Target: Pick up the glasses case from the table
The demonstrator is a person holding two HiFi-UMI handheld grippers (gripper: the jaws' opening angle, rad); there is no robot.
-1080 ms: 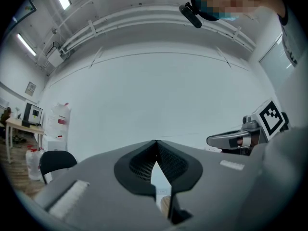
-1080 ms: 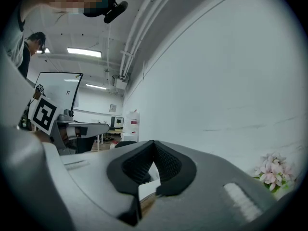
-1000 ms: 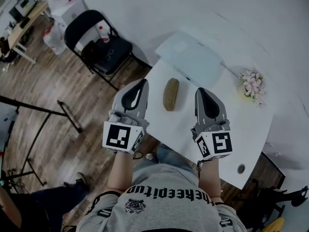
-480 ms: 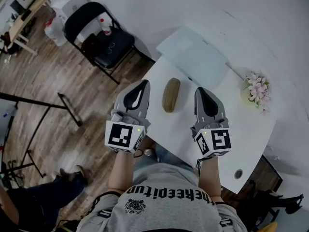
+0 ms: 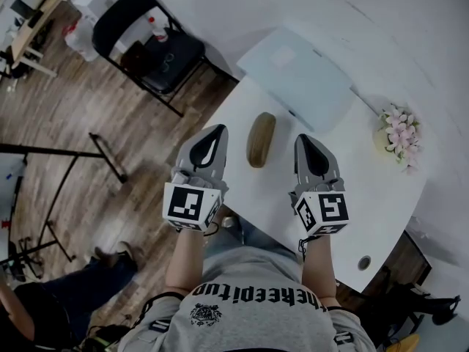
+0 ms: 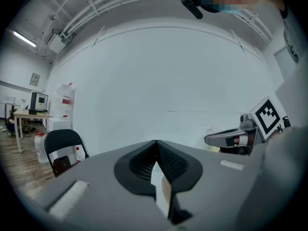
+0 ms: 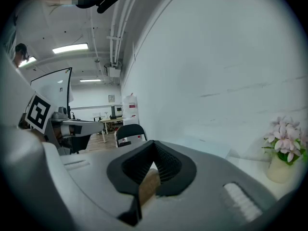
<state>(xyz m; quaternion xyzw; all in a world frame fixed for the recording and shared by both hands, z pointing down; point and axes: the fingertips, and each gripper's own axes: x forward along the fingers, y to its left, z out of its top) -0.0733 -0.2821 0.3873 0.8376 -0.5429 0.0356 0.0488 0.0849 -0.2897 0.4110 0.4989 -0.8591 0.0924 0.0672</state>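
Left claw (image 5: 217, 130) and right claw (image 5: 303, 139) both clenched and empty, flanking the brown glasses case (image 5: 261, 138) on the white table (image 5: 366, 189) — a case only the head view shows. Pink flowers (image 7: 287, 134) appear in the right gripper view, not the left.

Even, cool light fills the room from ceiling strip lights (image 7: 70, 47). The white surface (image 5: 366, 174) looks bright, with soft, faint shadows. Both gripper views bulge fisheye-fashion, with dark vignetted corners, and their nearest foreground seems slightly soft.
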